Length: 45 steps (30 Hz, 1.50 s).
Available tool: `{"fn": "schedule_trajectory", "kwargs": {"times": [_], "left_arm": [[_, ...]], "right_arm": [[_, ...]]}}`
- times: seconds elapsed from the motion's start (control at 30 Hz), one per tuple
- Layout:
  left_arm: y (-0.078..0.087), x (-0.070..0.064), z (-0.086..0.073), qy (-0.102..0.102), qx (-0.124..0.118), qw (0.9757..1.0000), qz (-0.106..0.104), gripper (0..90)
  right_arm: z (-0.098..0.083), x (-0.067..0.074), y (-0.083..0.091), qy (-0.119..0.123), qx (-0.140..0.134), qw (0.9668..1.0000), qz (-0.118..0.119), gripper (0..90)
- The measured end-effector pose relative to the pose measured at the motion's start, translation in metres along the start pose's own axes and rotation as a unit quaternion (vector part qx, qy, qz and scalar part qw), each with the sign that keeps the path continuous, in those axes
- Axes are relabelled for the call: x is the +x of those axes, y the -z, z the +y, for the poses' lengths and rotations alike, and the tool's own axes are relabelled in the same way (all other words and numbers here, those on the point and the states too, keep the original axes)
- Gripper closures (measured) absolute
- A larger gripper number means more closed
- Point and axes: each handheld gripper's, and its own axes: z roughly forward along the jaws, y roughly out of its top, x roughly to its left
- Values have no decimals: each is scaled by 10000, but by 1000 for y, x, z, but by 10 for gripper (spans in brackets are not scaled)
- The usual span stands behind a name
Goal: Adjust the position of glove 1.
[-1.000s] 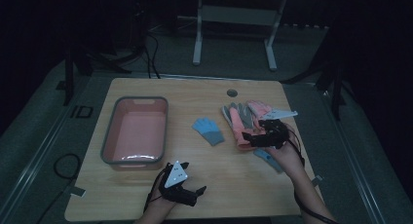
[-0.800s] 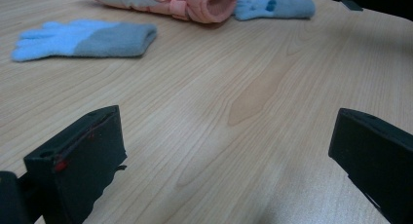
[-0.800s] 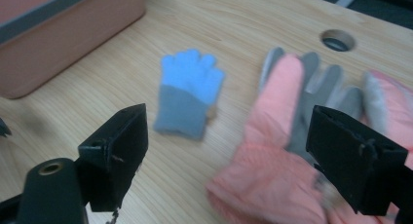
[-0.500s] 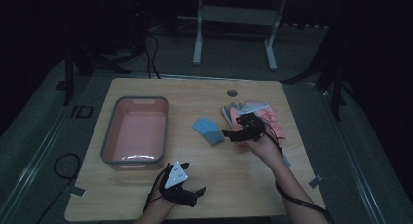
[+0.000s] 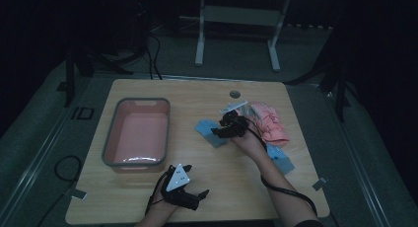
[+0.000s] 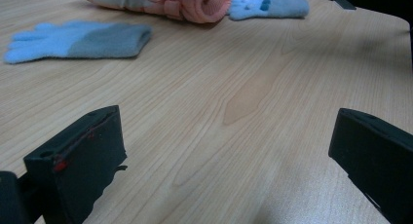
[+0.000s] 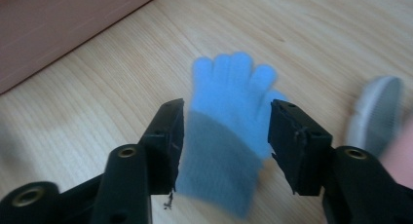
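A light blue glove (image 5: 207,130) with a grey cuff lies flat on the wooden table (image 5: 197,96), right of the pink tub (image 5: 137,133). My right gripper (image 5: 218,131) hangs low over its cuff. In the right gripper view the glove (image 7: 229,107) lies between the two jaws of that gripper (image 7: 226,118), which have just been closing; the pads stand at its edges and do not visibly press it. My left gripper (image 5: 199,197) rests near the front edge. Its jaws (image 6: 229,131) stand wide apart over bare wood.
A heap of pink gloves (image 5: 268,123) lies right of my right hand, and a second blue glove (image 5: 278,159) sits nearer the front. A round grey grommet (image 5: 235,94) is set in the table behind. The tub is empty.
My right gripper has moved left from the pink glove heap to the blue glove and come down over it. The left gripper has stayed put.
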Motion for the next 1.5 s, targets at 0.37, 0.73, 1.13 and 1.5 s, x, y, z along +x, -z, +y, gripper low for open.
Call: {"fn": "schedule_trajectory", "kwargs": {"times": [0.37, 0.73, 1.13, 1.5], "left_arm": [[0, -1, 0, -23, 9, 10000, -27, 0], [1, -1, 0, -13, 2, 10000, -14, 0], [0, -1, 0, 2, 6, 10000, -26, 0], [0, -1, 0, -15, 6, 10000, 18, 0]], "right_arm": [[9, -7, -44, -20, 434, 9990, -61, 567], [6, -10, -63, 195, 731, 9971, -73, 610], [3, -8, -63, -303, 535, 9981, 20, 854], [0, 30, 17, -1091, -193, 9935, -272, 860]]}}
